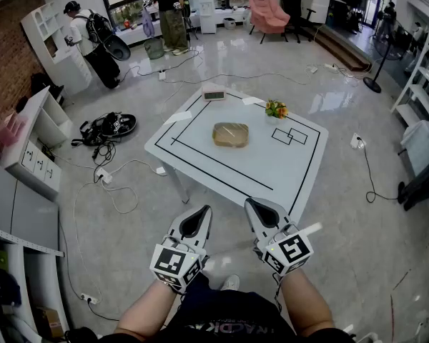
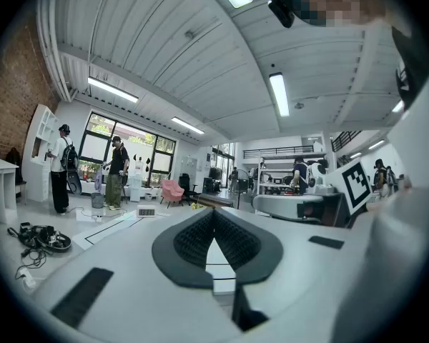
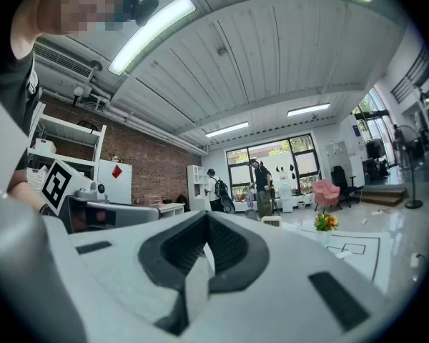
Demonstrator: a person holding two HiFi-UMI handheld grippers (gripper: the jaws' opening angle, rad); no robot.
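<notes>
You stand on a shiny grey floor (image 1: 129, 227), and some cables (image 1: 107, 131) lie on it at the left. In front of you is a white worktop (image 1: 286, 174) with black tape lines on it, one corner pointing toward you.

You hold both tools low, on the near side of that corner, and they do not touch the worktop. The left tool (image 1: 202, 211) has its two jaws brought together at the tips. Its own view shows only a narrow drop-shaped gap behind the tips, with nothing inside. The right tool (image 1: 250, 204) is just beside it, and its jaws also meet tip to tip with nothing between them.

A brown package (image 1: 231, 134) in clear wrap lies flat in the middle of the worktop, inside the big tape rectangle and well apart from both tools. A small digital clock (image 1: 214, 95) stands at the far corner. To its right is a small bunch of flowers (image 1: 276, 109), near the far right edge.
</notes>
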